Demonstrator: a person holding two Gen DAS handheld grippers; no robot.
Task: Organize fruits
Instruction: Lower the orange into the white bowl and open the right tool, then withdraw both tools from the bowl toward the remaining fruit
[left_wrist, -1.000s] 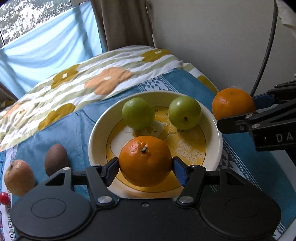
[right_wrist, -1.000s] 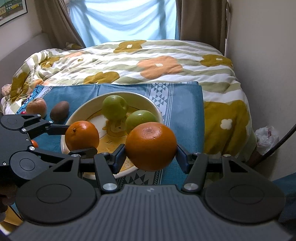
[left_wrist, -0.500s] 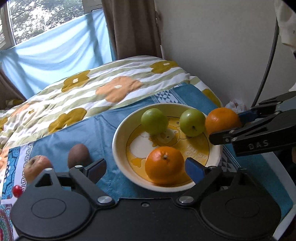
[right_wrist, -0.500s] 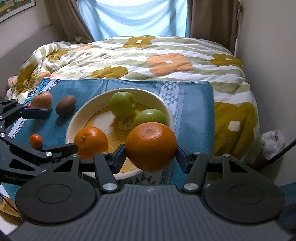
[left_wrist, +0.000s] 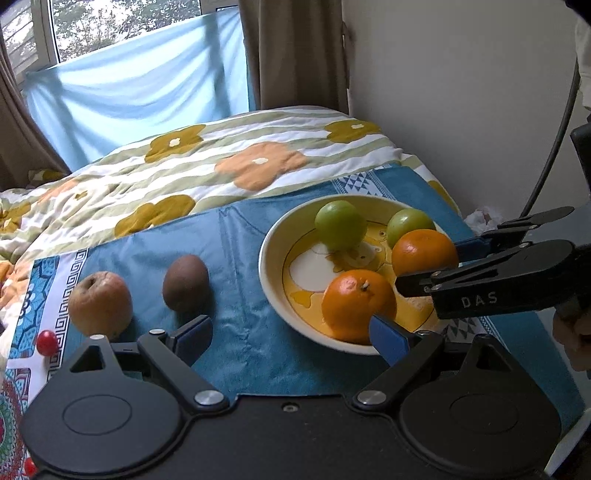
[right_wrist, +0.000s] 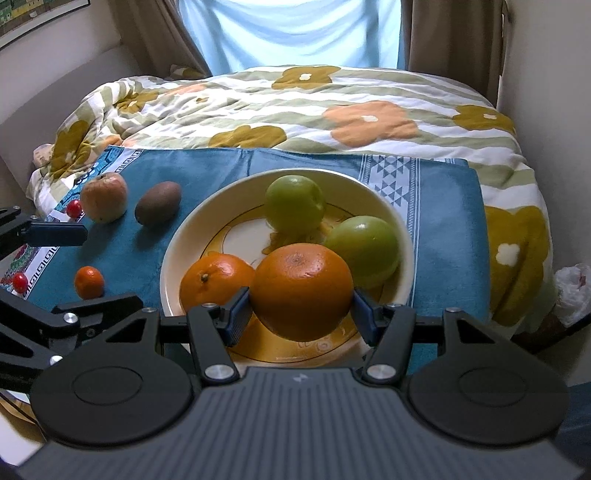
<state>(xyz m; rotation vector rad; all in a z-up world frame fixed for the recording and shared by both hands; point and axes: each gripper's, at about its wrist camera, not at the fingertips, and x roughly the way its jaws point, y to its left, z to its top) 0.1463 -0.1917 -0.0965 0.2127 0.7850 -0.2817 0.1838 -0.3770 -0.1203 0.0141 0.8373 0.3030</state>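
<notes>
A cream and yellow bowl (left_wrist: 273, 280) (right_wrist: 177, 243) on a blue cloth holds two green apples (left_wrist: 340, 223) (right_wrist: 295, 203) and an orange (left_wrist: 356, 302) (right_wrist: 216, 280). My right gripper (right_wrist: 301, 314) is shut on a second orange (right_wrist: 303, 290) (left_wrist: 424, 251), held over the bowl's near right side. My left gripper (left_wrist: 291, 338) is open and empty, pulled back left of the bowl. On the cloth to the left lie a kiwi (left_wrist: 184, 282) (right_wrist: 158, 207), a reddish apple (left_wrist: 99, 303) (right_wrist: 104, 196) and a small mandarin (right_wrist: 88, 282).
Cherry tomatoes (left_wrist: 47, 342) (right_wrist: 74, 208) lie at the cloth's left edge. A flowered duvet (right_wrist: 332, 110) covers the bed behind. A wall (left_wrist: 461, 92) stands close on the right, with a cable (left_wrist: 554, 144) along it.
My left gripper let go of its orange in the bowl, opened, and drew back to the left. My right gripper carried its orange lower and over the bowl.
</notes>
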